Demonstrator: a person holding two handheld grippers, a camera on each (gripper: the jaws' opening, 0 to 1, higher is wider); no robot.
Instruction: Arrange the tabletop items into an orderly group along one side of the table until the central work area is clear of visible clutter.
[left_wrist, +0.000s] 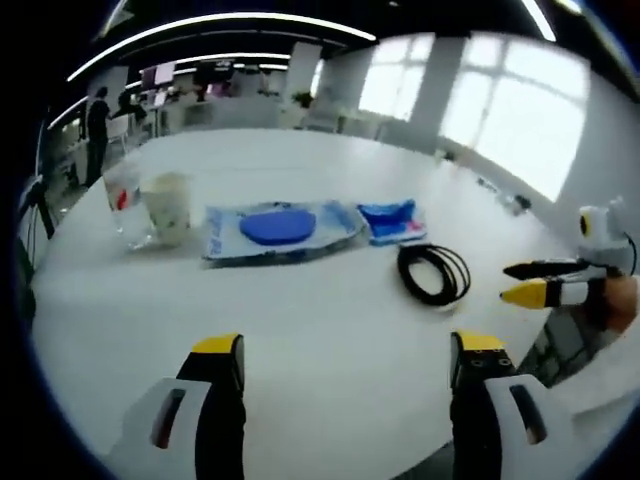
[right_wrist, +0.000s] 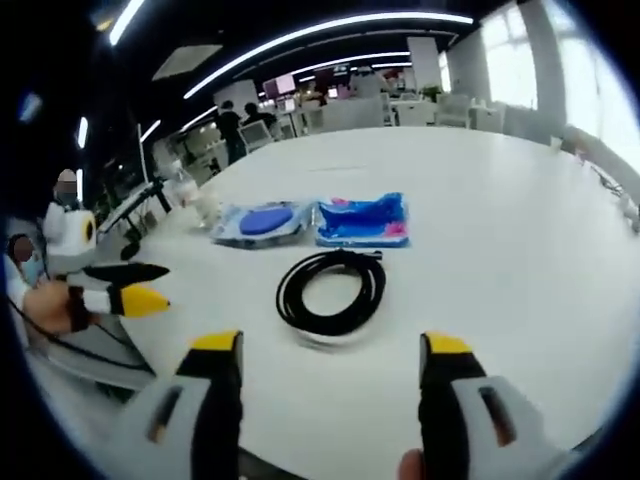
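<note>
Both grippers, left (left_wrist: 345, 360) and right (right_wrist: 330, 360), hold fingers wide over the white tabletop (left_wrist: 330, 330); a black cable (right_wrist: 331, 291) lies near 2 blue packs (right_wrist: 362, 220)

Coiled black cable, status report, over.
Both hand-held grippers open: left, right. Coiled black cable lies untouched on white table, ahead of right hand-held gripper. Nothing between them.
</note>
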